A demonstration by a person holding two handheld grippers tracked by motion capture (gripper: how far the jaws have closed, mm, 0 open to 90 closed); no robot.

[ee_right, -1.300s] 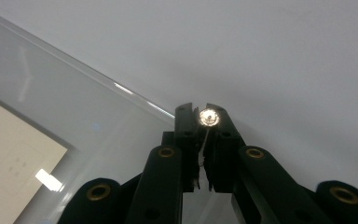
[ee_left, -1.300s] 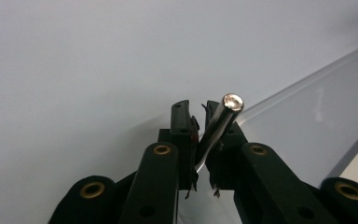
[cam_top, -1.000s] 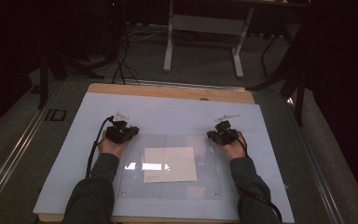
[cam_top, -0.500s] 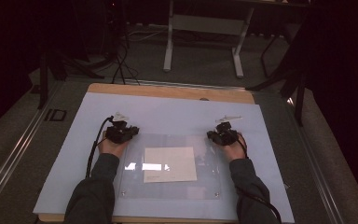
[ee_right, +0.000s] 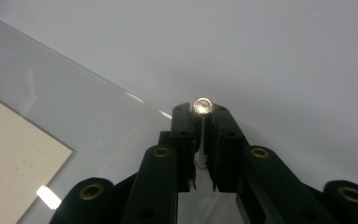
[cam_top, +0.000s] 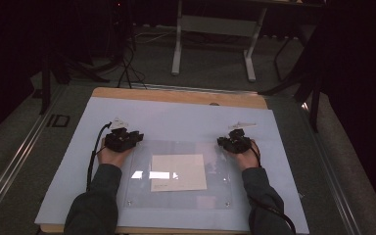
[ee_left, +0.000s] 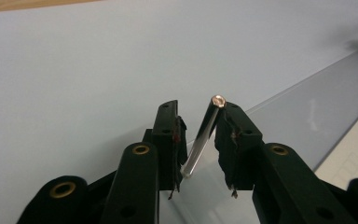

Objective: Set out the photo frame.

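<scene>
A clear plastic sheet (cam_top: 142, 196) lies flat on the white board (cam_top: 176, 122), with a cream paper (cam_top: 177, 172) under it. My left gripper (cam_top: 126, 137) is at the sheet's far left corner. In the left gripper view its jaws (ee_left: 198, 109) stand open around that corner, and the sheet's edge (ee_left: 200, 140) leans on one pad, with a metal stud (ee_left: 218, 100) at its tip. My right gripper (cam_top: 233, 141) is at the far right corner, and its jaws (ee_right: 201, 112) are shut on the sheet's edge just below another stud (ee_right: 202, 105).
The board rests on a wooden table (cam_top: 176, 96). Small studs mark the sheet's near corners (cam_top: 129, 201). On the floor beyond stand a grey metal frame (cam_top: 215, 24) and cables (cam_top: 127, 63). A rail (cam_top: 19, 147) runs along the left.
</scene>
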